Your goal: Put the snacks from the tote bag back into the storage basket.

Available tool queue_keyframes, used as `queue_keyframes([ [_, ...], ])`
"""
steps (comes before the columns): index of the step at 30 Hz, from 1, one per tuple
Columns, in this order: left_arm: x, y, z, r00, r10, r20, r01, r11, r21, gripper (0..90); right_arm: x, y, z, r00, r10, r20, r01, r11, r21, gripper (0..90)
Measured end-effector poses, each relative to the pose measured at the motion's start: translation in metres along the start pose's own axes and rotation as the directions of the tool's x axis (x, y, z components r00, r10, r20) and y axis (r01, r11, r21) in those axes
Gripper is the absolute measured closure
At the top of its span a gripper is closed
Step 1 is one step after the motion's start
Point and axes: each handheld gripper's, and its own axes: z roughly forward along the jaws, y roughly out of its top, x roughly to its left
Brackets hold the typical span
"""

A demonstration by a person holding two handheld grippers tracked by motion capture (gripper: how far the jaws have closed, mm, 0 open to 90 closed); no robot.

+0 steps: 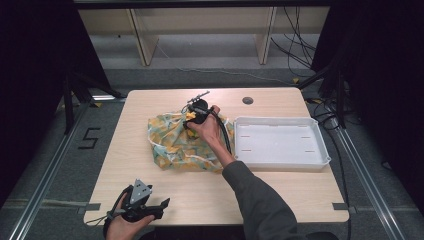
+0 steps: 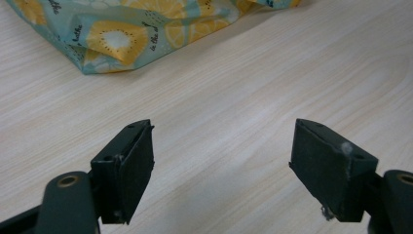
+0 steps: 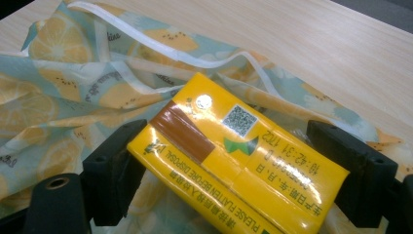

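Right gripper clamps yellow carton over fabric bag; left gripper idle, jaws apart.

Wooden table (image 1: 280, 192) carries a white tray (image 1: 280, 141) at its right side, empty inside. Lemon-print fabric bag (image 1: 175, 142) lies crumpled mid-table, just left of the tray. Right gripper (image 3: 229, 165) sits above the bag's far edge, jaws closed against both sides of a yellow drink carton (image 3: 234, 151). Left gripper (image 2: 221, 165) rests near the table's front-left edge, jaws spread wide, nothing between them.
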Motion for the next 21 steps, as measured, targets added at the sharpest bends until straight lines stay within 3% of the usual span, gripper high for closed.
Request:
queue_keyframes([
  [1,-0.0027,-0.0008,0.0031,0.9994,-0.035,0.004,0.035,0.9986,-0.040,23.1,0.0006,-0.0001,0.0004,1.0000,0.002,0.009,-0.002,1.000,-0.006,19.4],
  [2,-0.0017,-0.0006,0.0023,0.9999,-0.013,0.001,0.013,0.9994,-0.032,23.2,0.0004,0.0001,0.0002,0.9999,-0.004,0.014,0.004,1.000,-0.008,19.5],
  [5,-0.0018,-0.0007,0.0022,0.9997,-0.022,0.003,0.022,0.9991,-0.036,23.4,0.0001,-0.0002,0.0007,0.9988,-0.029,0.040,0.030,0.999,-0.013,19.7],
  [8,-0.0015,-0.0007,0.0020,0.9998,-0.019,0.003,0.019,0.9991,-0.038,23.5,0.0015,-0.0002,0.0004,0.9986,-0.027,0.046,0.027,1.000,-0.011,19.9],
  [10,-0.0016,-0.0007,0.0020,0.9998,-0.019,0.005,0.019,0.9991,-0.038,23.6,0.0031,-0.0005,-0.0003,0.9990,-0.009,0.043,0.009,1.000,-0.005,19.9],
  [12,-0.0025,-0.0009,0.0029,0.9994,-0.035,0.003,0.035,0.9984,-0.045,23.8,0.0029,-0.0004,-0.0004,0.9989,-0.015,0.043,0.016,1.000,-0.006,20.0],
  [13,-0.0004,-0.0003,0.0004,0.9999,-0.002,0.013,0.003,0.9998,-0.021,23.8,0.0023,0.0002,-0.0005,0.9992,-0.027,0.030,0.027,1.000,-0.009,20.0],
  [15,-0.0009,-0.0004,0.0008,0.9999,-0.008,0.013,0.008,0.9996,-0.028,24.0,0.0019,-0.0004,0.0002,0.9975,-0.047,0.053,0.048,0.999,-0.021,20.1],
  [21,-0.0010,-0.0006,0.0011,0.9998,-0.008,0.016,0.008,0.9996,-0.026,24.0,0.0016,0.0026,-0.0077,0.9974,-0.060,0.040,0.060,0.998,-0.007,20.2],
])
